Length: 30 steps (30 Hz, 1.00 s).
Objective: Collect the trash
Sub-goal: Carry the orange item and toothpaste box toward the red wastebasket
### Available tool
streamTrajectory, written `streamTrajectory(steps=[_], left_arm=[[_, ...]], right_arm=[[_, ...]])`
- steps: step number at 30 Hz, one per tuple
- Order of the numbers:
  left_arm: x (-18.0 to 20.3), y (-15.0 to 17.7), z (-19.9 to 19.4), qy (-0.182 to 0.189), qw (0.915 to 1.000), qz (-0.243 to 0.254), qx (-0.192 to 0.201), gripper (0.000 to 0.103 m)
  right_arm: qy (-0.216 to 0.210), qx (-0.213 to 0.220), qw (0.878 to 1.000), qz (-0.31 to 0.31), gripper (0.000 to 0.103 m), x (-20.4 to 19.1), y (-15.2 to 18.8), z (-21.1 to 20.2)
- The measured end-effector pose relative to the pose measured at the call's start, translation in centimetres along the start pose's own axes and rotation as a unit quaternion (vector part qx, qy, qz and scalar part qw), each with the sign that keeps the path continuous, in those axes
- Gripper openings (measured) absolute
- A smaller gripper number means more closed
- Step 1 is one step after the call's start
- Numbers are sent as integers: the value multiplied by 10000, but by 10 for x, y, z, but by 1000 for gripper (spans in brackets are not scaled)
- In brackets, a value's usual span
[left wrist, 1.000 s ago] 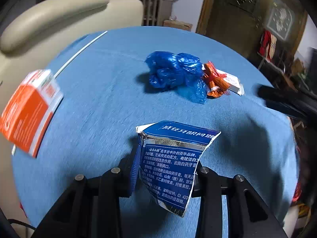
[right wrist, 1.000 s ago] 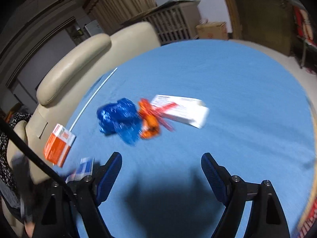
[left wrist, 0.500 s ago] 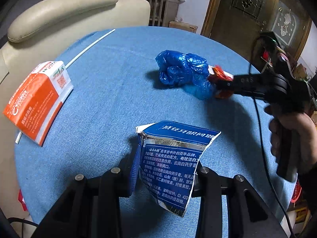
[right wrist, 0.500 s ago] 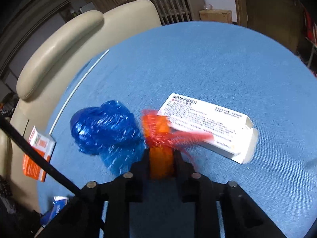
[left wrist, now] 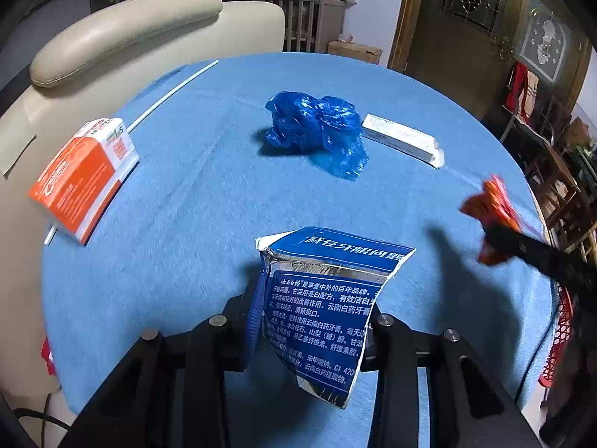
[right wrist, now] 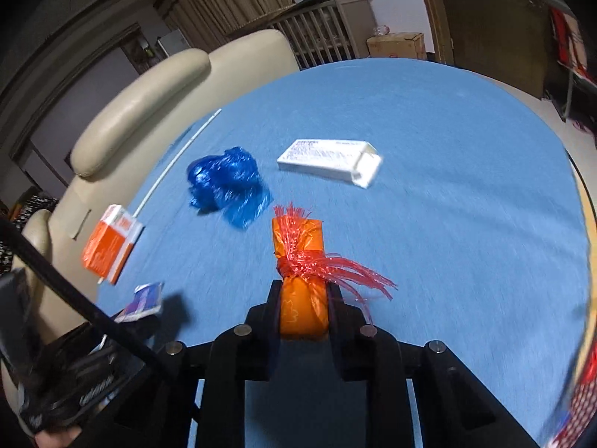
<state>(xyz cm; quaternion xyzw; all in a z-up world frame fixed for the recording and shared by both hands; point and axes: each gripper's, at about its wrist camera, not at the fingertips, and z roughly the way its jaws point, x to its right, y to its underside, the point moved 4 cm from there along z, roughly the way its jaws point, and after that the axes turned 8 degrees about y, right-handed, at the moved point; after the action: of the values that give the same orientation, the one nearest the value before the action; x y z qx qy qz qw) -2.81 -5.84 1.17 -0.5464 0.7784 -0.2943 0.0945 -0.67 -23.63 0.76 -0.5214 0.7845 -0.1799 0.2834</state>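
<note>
Left gripper (left wrist: 317,321): jaws clamped on a torn blue toothpaste carton (left wrist: 324,310), foil lining showing, held just above the blue tablecloth (left wrist: 194,201).

Right gripper (right wrist: 303,310): jaws pressed tight on an orange wrapper roll (right wrist: 300,272) tied with red plastic strands. Roll is lifted clear of the cloth. In the left wrist view it shows at the right edge as a blurred orange shape (left wrist: 492,209), so detail there is poor.

On the table:
- crumpled blue plastic bag (left wrist: 317,130) near centre
- white medicine box (left wrist: 403,140) just beside the bag, on its right; contact probably none, can't confirm from this angle
- orange-and-white box (left wrist: 82,175) at the left edge, lying over a thin white rod (left wrist: 171,91)

Beige leather chair (left wrist: 123,33) behind the table on the left. Red mesh basket (left wrist: 559,339) partly visible past the table's right edge.
</note>
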Motion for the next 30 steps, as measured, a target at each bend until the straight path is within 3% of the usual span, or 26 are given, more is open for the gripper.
streamTrajectory(steps=[13,30], left_arm=[[46,26,-27,-140,9996,187,131,41],[80,38,-37,-122,9987,459,197,41]], right_arm=[[-130,453,9983,330,23,28,55,-80],[-25,685,9970,348,23,37,69,-109]])
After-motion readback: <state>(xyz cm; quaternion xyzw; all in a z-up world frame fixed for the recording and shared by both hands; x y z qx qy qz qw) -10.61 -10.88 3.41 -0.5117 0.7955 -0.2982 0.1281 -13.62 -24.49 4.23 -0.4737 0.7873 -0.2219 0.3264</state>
